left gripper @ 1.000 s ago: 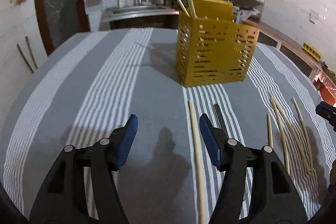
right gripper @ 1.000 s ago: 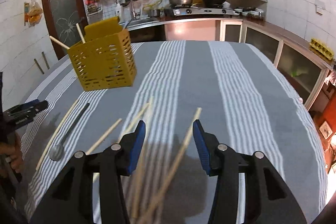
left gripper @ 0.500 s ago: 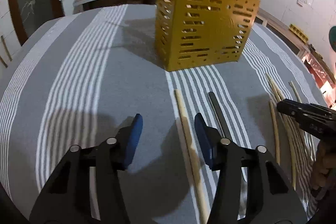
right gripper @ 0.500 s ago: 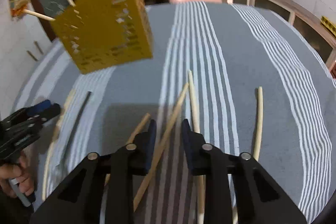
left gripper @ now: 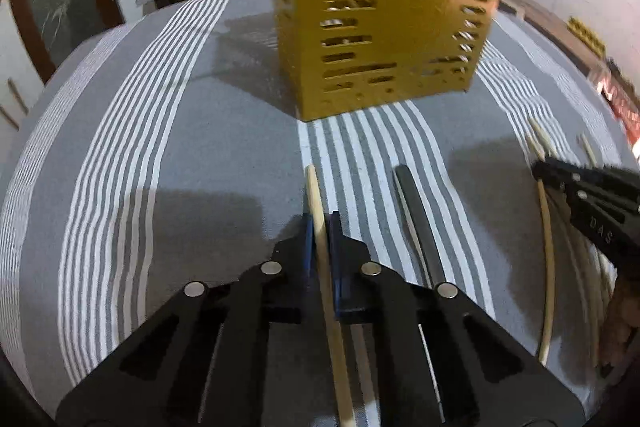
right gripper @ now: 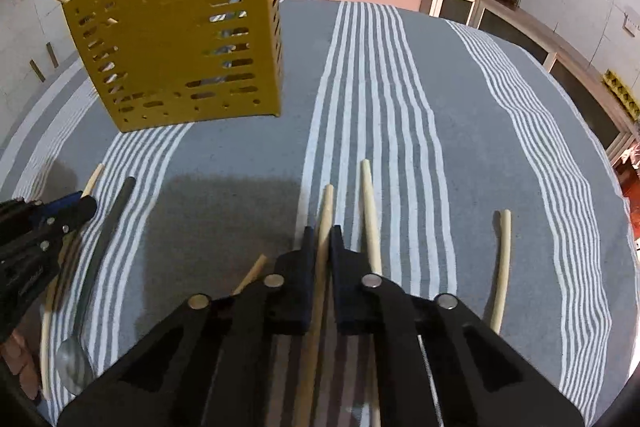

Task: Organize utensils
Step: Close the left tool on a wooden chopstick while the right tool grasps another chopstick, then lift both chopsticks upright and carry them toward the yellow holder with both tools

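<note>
Open cloth ahead, holder blocking the far middle

The yellow slotted holder (left gripper: 384,15) stands upright ahead of both grippers on the striped desk (left gripper: 120,147), walling off the far centre; the cloth to its left and, in the right wrist view, the broad striped stretch to its right (right gripper: 460,107) lie bare. Low down, loose chopsticks (right gripper: 370,219) and a curved stick (right gripper: 502,267) lie near the right gripper (right gripper: 322,239); a dark-handled spoon (left gripper: 416,223) lies between the two grippers.
</note>
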A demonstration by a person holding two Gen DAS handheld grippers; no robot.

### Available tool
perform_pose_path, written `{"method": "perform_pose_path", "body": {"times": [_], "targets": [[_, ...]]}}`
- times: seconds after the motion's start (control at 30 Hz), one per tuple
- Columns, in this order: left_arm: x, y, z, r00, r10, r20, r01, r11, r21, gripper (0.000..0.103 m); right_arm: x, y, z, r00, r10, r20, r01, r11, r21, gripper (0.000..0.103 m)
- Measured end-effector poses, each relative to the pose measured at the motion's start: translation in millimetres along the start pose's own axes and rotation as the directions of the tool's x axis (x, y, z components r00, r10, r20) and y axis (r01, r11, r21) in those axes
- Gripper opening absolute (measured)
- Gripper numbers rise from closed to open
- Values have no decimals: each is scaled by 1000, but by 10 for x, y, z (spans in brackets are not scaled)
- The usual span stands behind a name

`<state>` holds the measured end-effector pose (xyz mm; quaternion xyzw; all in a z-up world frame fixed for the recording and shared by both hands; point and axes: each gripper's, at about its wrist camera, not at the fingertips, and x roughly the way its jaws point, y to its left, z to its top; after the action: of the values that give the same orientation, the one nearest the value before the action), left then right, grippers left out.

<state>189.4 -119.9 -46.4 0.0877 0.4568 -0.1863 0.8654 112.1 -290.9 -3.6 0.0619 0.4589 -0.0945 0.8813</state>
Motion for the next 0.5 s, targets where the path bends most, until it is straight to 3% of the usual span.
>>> {"method": "perform_pose_path", "body": {"times": [0.13,0.23,0.37,0.5], "targets": [[-80,38,9,1000,-23,13,24,999,-42,4,-178,-64,56,999,27,37,-28,999,17,6],[-266,50,41,997,-16,69,20,998,-60,4,-389,-134,83,994,59,96,-63,997,33,6],[-549,11,118,989,-8,147,15,999,-47,4,-756,-195,146,970,127,208,-139,989,45,6],[-866,-11,212,975,-16,223,26,999,-42,4,-1026,-248,255,949,124,290,-143,989,45,6]]}}
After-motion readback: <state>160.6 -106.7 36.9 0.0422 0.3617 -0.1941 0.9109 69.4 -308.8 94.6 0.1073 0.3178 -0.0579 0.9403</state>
